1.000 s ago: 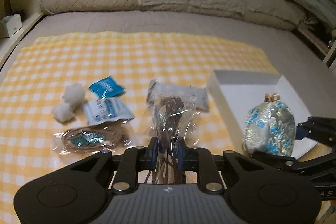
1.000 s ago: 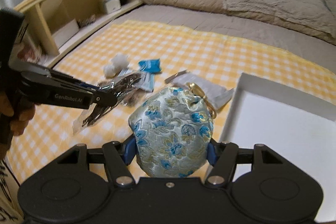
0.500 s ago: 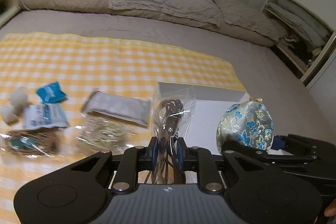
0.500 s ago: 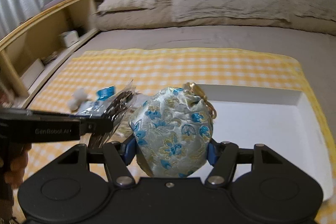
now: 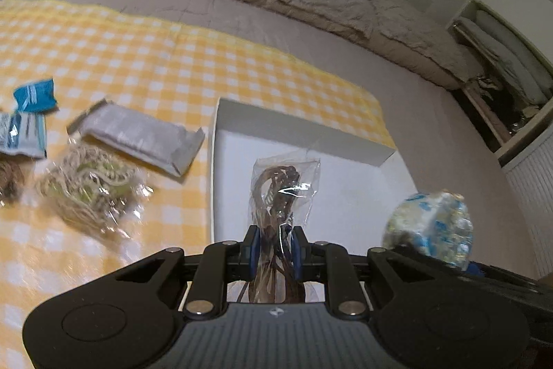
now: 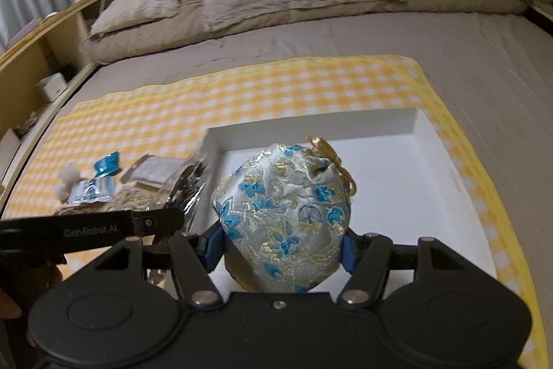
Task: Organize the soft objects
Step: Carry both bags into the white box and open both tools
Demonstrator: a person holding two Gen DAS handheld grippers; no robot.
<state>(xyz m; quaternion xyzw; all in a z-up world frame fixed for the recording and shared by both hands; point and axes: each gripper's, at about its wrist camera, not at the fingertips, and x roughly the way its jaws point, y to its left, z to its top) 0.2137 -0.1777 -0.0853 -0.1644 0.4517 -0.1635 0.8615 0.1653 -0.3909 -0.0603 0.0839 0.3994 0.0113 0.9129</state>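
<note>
My left gripper [image 5: 271,246] is shut on a clear bag of brown cord [image 5: 280,192] and holds it over the near left part of the white box [image 5: 300,127]. My right gripper [image 6: 280,248] is shut on a silver-blue brocade pouch [image 6: 281,217] with a gold tie, held above the white box [image 6: 420,140]. The pouch also shows at the right of the left wrist view [image 5: 430,225]. The left gripper [image 6: 172,218] with its bag shows at the left of the right wrist view.
On the yellow checked cloth [image 5: 172,64] lie a grey packet [image 5: 138,137], a clear bag of pale string [image 5: 86,189], blue packets [image 5: 34,95] and white cotton balls [image 6: 67,180]. Pillows lie at the bed's far end. A wooden shelf [image 6: 45,37] runs along the left.
Both grippers have moved right with their loads, from over the cloth to over the white box. The loose items on the cloth now lie to the left.
</note>
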